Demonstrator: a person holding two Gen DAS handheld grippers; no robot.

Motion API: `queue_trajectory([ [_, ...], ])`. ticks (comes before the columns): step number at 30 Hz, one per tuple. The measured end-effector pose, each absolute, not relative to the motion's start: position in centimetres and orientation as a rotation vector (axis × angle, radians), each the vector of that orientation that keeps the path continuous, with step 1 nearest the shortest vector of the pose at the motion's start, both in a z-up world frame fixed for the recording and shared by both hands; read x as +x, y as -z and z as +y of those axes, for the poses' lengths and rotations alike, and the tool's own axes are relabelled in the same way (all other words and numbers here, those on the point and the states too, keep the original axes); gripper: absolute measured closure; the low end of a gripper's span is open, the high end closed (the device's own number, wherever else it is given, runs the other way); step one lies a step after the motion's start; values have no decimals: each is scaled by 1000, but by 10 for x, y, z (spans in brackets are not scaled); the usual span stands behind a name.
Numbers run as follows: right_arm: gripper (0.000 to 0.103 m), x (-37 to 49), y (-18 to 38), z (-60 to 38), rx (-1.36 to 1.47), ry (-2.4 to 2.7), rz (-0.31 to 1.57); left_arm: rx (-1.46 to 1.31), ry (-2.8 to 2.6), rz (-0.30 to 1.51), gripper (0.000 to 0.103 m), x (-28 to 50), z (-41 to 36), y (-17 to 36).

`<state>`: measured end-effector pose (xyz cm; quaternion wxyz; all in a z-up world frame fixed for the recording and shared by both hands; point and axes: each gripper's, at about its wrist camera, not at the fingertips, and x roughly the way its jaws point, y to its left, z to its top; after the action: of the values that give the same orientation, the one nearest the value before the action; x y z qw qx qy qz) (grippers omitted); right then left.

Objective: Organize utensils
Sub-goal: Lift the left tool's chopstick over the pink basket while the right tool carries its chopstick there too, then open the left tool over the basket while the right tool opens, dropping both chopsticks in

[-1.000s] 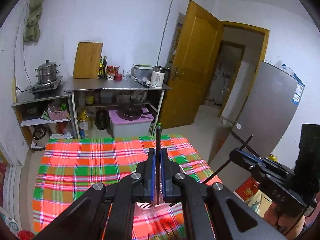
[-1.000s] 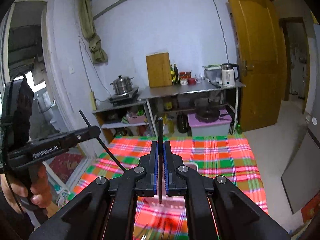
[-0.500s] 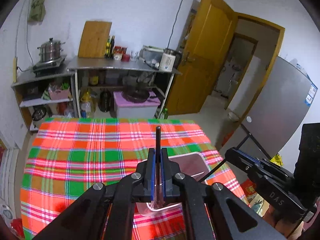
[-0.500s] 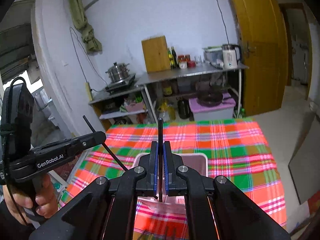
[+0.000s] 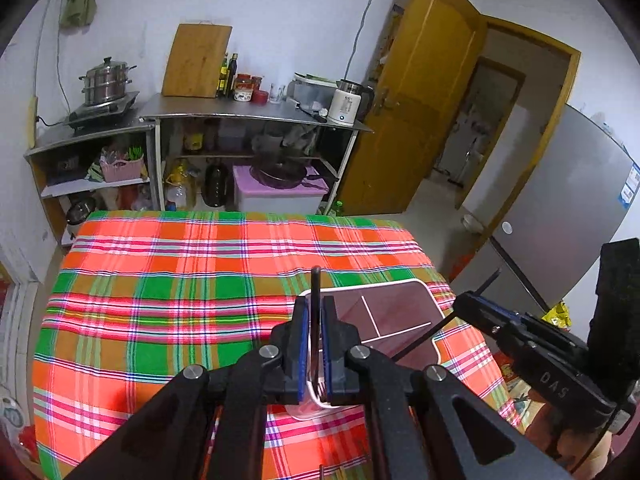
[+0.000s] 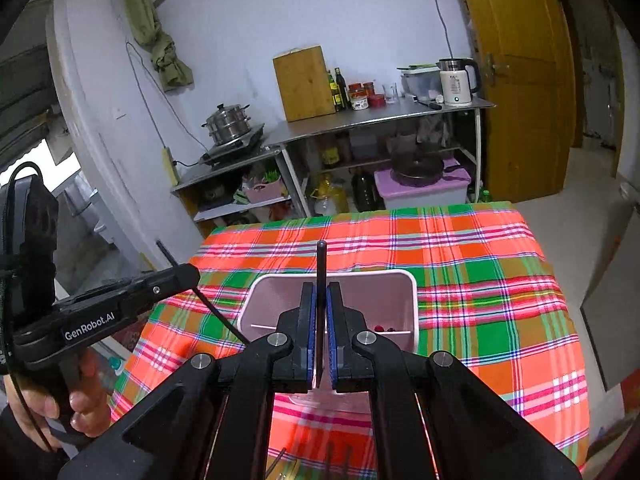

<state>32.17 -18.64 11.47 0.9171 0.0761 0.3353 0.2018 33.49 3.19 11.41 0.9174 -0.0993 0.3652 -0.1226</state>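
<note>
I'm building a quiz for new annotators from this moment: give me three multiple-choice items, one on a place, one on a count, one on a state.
1. Where does the pale pink plastic divided bin stand?
A. on the plaid tablecloth
B. on the steel counter
C. on the floor

2. How many thin black chopsticks are held in all?
A. none
B. one
C. two

3. How is the right gripper?
A. wide open
B. shut on a chopstick
C. out of view

Key: 1 A, the red-green plaid tablecloth lies under the bin; 2 C, left chopstick in the left gripper, right chopstick in the right; 3 B, its jaws clamp the stick.
</note>
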Motion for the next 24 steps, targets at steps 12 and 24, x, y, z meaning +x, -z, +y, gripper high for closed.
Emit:
queue_trajectory([
  [12, 87, 297, -139, -187, 136, -427, 625, -206, 242, 661, 81, 305, 42, -145],
  [24, 87, 223, -169, -219, 171, -404, 490, -164, 256, 530, 80, 221, 40, -177],
])
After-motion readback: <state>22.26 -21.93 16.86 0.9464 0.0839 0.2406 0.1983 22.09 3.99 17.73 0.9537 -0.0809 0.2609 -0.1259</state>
